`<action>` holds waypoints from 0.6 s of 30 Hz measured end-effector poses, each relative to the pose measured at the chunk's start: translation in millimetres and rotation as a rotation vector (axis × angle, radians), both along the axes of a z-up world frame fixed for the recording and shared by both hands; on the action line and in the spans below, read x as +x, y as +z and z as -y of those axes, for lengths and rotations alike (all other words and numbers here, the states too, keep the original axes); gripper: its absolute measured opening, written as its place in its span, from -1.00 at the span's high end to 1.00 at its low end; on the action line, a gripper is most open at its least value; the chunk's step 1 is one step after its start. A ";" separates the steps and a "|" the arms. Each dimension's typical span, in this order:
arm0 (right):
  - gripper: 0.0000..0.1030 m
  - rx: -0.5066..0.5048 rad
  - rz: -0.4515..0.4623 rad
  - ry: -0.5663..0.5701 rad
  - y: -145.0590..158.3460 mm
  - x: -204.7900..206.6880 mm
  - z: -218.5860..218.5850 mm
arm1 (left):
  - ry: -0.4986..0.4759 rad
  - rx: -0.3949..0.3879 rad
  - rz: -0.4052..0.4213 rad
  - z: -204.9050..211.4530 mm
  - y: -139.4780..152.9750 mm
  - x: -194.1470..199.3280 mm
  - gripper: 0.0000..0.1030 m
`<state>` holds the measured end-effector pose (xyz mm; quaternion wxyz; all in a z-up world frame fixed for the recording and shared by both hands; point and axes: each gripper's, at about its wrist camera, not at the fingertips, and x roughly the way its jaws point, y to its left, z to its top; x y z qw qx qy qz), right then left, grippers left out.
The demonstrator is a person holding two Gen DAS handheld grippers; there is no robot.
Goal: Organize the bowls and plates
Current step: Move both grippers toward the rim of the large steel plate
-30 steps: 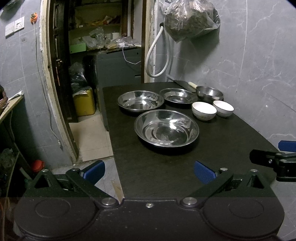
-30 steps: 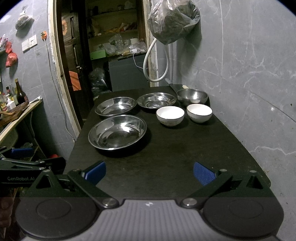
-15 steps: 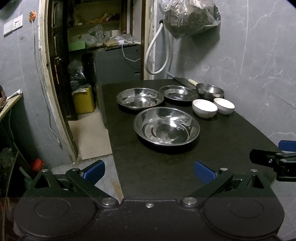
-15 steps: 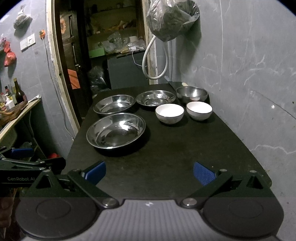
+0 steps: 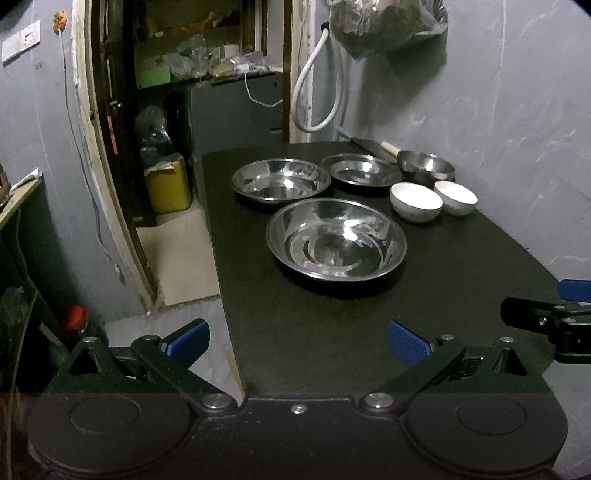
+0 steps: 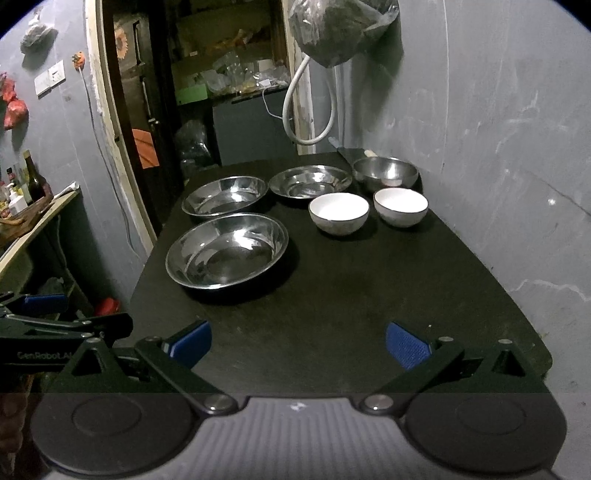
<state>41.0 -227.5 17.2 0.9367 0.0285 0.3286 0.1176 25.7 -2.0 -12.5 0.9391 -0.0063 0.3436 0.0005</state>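
Note:
On the black table (image 5: 332, 332) (image 6: 369, 295) lie three steel plates: a large near one (image 5: 336, 243) (image 6: 227, 251), a far left one (image 5: 280, 180) (image 6: 225, 195) and a far middle one (image 5: 360, 170) (image 6: 310, 181). A steel bowl (image 5: 425, 168) (image 6: 385, 172) stands at the back right. Two white bowls, a left one (image 5: 416, 201) (image 6: 339, 212) and a right one (image 5: 455, 196) (image 6: 400, 205), stand side by side in front of it. My left gripper (image 5: 297, 341) and right gripper (image 6: 298, 341) are open and empty, over the table's near edge.
A grey marble wall (image 6: 498, 147) runs along the table's right side. A knife (image 5: 373, 147) lies at the back. A plastic bag (image 5: 384, 26) and white hose (image 5: 314, 99) hang above. A doorway with shelves (image 5: 207, 74) and a yellow canister (image 5: 168, 184) are left.
Both grippers have moved slightly forward toward the table and dishes. Jaws stay open. No dish has moved.

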 end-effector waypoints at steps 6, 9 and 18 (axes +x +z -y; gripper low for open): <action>-1.00 0.009 -0.037 0.002 -9.0 11.4 4.5 | 0.013 0.009 -0.048 3.2 -6.8 14.8 -0.99; -1.00 0.007 -0.054 0.003 -12.9 19.8 7.3 | 0.023 0.004 -0.074 4.2 -10.2 23.6 -0.99; -1.00 -0.002 -0.096 0.023 -15.7 53.0 12.1 | 0.087 -0.010 -0.124 1.4 -13.4 56.4 -0.99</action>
